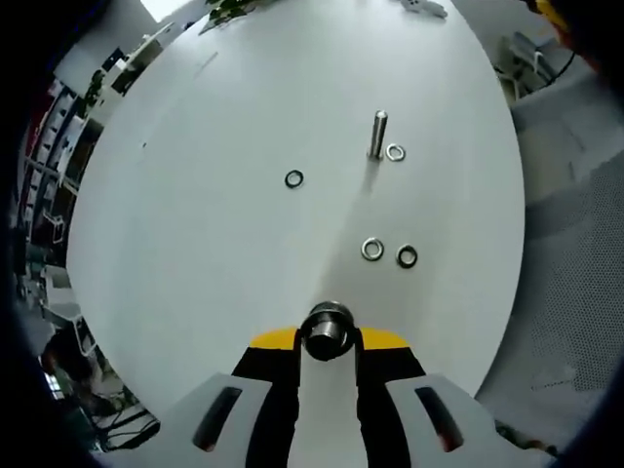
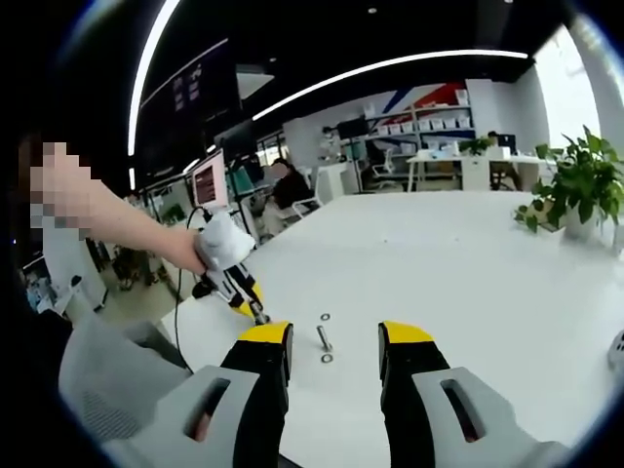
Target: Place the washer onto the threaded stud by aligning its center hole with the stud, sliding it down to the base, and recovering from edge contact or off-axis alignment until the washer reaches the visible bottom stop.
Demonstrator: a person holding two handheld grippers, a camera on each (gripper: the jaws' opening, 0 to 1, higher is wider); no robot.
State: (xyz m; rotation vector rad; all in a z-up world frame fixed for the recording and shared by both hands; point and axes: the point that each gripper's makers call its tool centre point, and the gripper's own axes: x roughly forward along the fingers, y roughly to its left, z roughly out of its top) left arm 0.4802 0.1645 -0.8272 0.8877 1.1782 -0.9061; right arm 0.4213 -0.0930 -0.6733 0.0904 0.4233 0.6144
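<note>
While the left tool (image 1: pixel 329 343) is clamped on a round metal piece (image 1: pixel 329 331), maybe a nut, its view looks down on the white desk (image 1: pixel 214 253) with four washers: one dark washer (image 1: pixel 294 179) alone at left, a pale one (image 1: pixel 371 249) beside a dark one (image 1: pixel 408 256) nearer the tool, and one (image 1: pixel 395 152) lying just beside the foot of the upright stud (image 1: pixel 378 134), not on it

From the right gripper view, the left tool (image 2: pixel 255 312) appears held by a hand (image 2: pixel 222 241), tip touching the desk (image 2: pixel 468 263), near the stud (image 2: pixel 323 337) and two tiny washers. The right tool (image 2: pixel 334 343) stands open and empty. A potted plant (image 2: pixel 580 185) sits at right. Distant screens carry writing too small to read
</note>
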